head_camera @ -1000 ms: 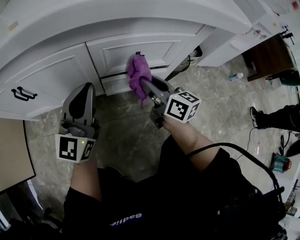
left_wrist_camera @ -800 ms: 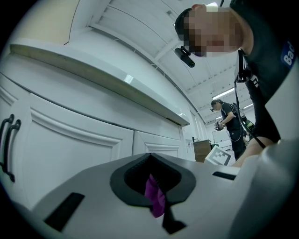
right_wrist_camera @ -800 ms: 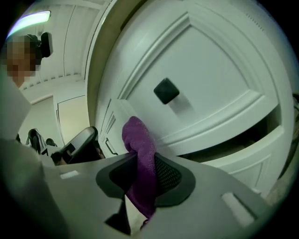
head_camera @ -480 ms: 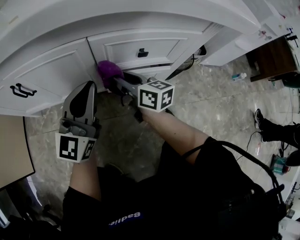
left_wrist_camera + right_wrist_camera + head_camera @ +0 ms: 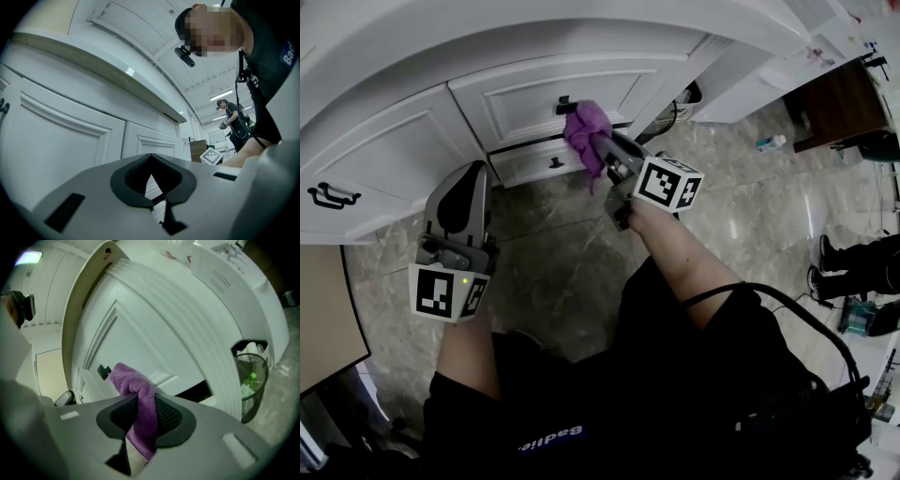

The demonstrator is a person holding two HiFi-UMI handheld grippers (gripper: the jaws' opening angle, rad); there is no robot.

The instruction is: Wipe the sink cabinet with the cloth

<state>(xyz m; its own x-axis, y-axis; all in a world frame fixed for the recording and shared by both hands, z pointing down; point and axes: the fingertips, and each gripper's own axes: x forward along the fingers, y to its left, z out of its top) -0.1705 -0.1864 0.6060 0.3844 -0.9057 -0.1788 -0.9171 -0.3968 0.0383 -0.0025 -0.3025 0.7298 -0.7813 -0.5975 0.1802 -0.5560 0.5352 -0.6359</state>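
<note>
Since wiping needs only one tool, the right hand-held gripper (image 5: pixel 602 155) carries the job. Its jaws are clamped on a purple microfibre cloth (image 5: pixel 584 127). In the right gripper view the fabric (image 5: pixel 136 390) is squeezed between the dark ribbed pads, with a bunched end poking past the tips and a paler hem trailing back toward the camera. That leading wad is what should meet the surface, so the hard jaws likely stay off the paint.

The wad sits at the front of the white panelled sink cabinet (image 5: pixel 534 89), low on the middle door and just beside its black pull handle (image 5: pixel 102 371). It looks pressed against the panel, but actual contact can't be confirmed. The gripper angles up from below, which suits a low door reached from a crouch. Step in hand: probably wiping the door face around the handle, with plenty of cabinet front left to cover.

The left hand-held gripper (image 5: pixel 467 183) is idle. Its jaws are closed together with nothing between them, as the left gripper view (image 5: pixel 151 180) shows. It hangs over the grey marbled floor (image 5: pixel 553 253), pointed at the cabinet and well apart from the cloth, likely parked out of the way.

A wire waste bin (image 5: pixel 251 376) stands at the cabinet's far right end, clear of the cloth.
</note>
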